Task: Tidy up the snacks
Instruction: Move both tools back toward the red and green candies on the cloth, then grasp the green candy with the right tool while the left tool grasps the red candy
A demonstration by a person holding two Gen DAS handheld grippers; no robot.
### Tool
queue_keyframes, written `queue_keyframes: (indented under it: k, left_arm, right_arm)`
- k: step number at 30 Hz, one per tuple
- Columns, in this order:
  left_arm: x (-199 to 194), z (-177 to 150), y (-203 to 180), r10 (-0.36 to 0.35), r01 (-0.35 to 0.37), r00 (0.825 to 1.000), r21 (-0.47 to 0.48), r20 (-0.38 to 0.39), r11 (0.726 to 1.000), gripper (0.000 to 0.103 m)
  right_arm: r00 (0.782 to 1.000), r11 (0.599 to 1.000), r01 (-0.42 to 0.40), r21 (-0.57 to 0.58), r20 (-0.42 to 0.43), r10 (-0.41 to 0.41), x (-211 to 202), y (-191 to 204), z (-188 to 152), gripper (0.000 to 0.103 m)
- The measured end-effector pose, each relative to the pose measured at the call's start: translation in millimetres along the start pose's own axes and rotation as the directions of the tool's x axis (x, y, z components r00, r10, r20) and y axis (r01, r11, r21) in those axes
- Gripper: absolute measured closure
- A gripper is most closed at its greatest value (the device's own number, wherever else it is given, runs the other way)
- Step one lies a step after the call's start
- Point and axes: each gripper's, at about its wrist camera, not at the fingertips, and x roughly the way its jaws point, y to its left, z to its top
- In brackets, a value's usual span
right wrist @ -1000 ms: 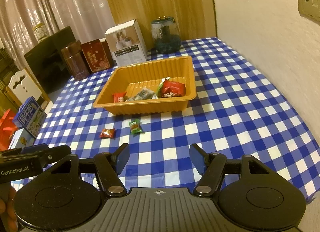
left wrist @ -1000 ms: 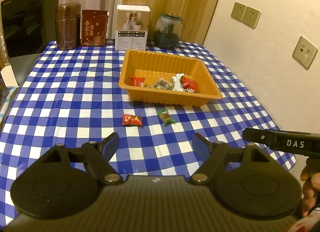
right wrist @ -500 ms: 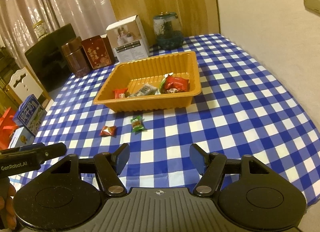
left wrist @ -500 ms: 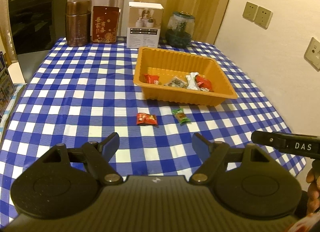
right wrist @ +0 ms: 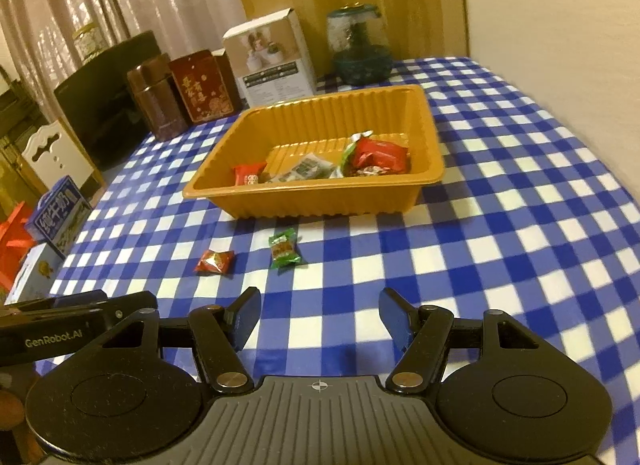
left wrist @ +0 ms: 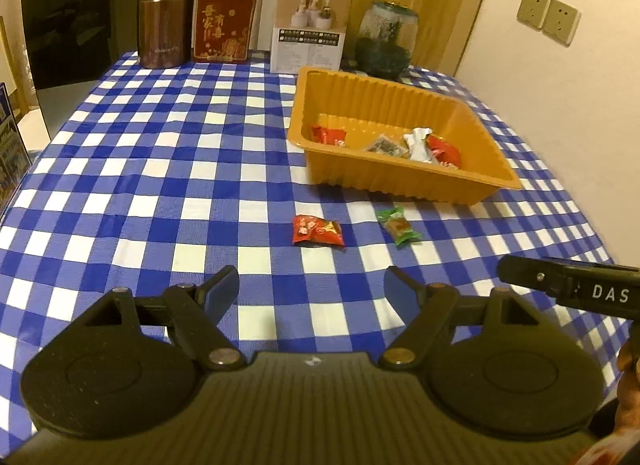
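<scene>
An orange tray (left wrist: 472,103) (right wrist: 434,145) sits on the blue checked tablecloth and holds several wrapped snacks. In front of it lie a red candy (left wrist: 317,231) (right wrist: 215,261) and a green candy (left wrist: 399,226) (right wrist: 285,252). My left gripper (left wrist: 312,285) hovers open over the cloth just short of the red candy, nothing between its fingers. My right gripper (right wrist: 319,311) is open too, empty, a little short and to the right of the green candy. Each gripper's side shows in the other's view, the right (left wrist: 568,285) and the left (right wrist: 72,323).
Along the table's back stand a brown canister (left wrist: 164,19), a red tin (left wrist: 224,21), a white box (left wrist: 310,23) and a glass jar (left wrist: 386,39). A dark screen (left wrist: 76,21) stands at the left. A wall runs along the right. Cartons (right wrist: 60,217) sit off the left edge.
Both grippers have come down and forward toward the two loose candies, which now look larger and closer. Their jaws have kept the same spread.
</scene>
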Motion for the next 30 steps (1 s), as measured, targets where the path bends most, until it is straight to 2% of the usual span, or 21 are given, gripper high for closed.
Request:
queue_keyframes:
  k: [7,11,19,22,26,30]
  left_arm:
    - [26.6,3.0,6.2,0.014,-0.014,1.000,0.009,0.000,1.000,0.026]
    - [38.6,4.9,9.9,0.013,-0.013,1.000,0.009,0.001,1.000,0.026]
    - [49.6,5.8,20.4,0.022,-0.022,1.000,-0.016,0.009,1.000,0.026]
    - [51.7,5.5,21.5,0.022,-0.021,1.000,-0.019,0.010,1.000,0.026]
    - [54.6,5.3,19.5,0.017,-0.017,1.000,-0.015,0.009,1.000,0.026]
    - [59.4,7.0,14.4,0.007,-0.007,1.000,-0.003,0.011,1.000,0.026]
  right_arm:
    - [1.000,0.999,-0.018,-0.049,-0.007,0.018,43.3,6.9,4.7,0.038]
    - [1.000,0.995,-0.025,-0.093,-0.009,0.024,68.6,12.2,7.7,0.051]
    - [0.999,0.989,-0.039,-0.143,-0.013,0.038,105.4,21.3,13.9,0.059]
    - [0.999,0.984,-0.042,-0.171,-0.021,0.038,115.6,26.8,15.2,0.066]
    - [1.000,0.975,-0.017,-0.223,-0.027,0.012,123.8,34.5,13.5,0.077]
    - [1.000,0.977,0.003,-0.214,-0.018,-0.007,118.2,30.2,12.2,0.080]
